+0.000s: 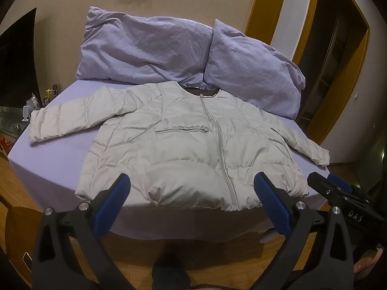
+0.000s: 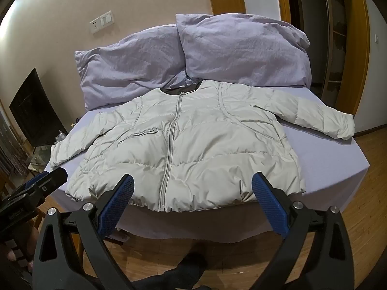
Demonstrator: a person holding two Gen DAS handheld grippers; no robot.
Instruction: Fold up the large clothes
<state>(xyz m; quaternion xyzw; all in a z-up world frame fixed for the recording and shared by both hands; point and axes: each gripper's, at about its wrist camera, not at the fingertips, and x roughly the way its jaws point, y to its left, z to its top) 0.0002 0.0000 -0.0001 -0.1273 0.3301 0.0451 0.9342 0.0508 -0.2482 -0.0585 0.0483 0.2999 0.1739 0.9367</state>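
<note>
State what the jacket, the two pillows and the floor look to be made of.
Jacket: pale, slightly glossy synthetic shell, likely nylon or polyester over padding; it puffs in stitched bands and catches light.
Pillows: matte lilac woven cloth, probably cotton or a blend; it shows fine creases and no shine.
Floor: wood or wood-look laminate; plank seams, warm grain and a mild sheen.

Bare sheet (image 1: 60,159) flanks the jacket (image 1: 183,145); pillows (image 1: 145,48) apparently block its collar.

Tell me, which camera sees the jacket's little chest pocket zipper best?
The left wrist view: the chest pocket zipper lies near the middle, long and clear. In the right wrist view it looks smaller and squashed, off to the left.
</note>
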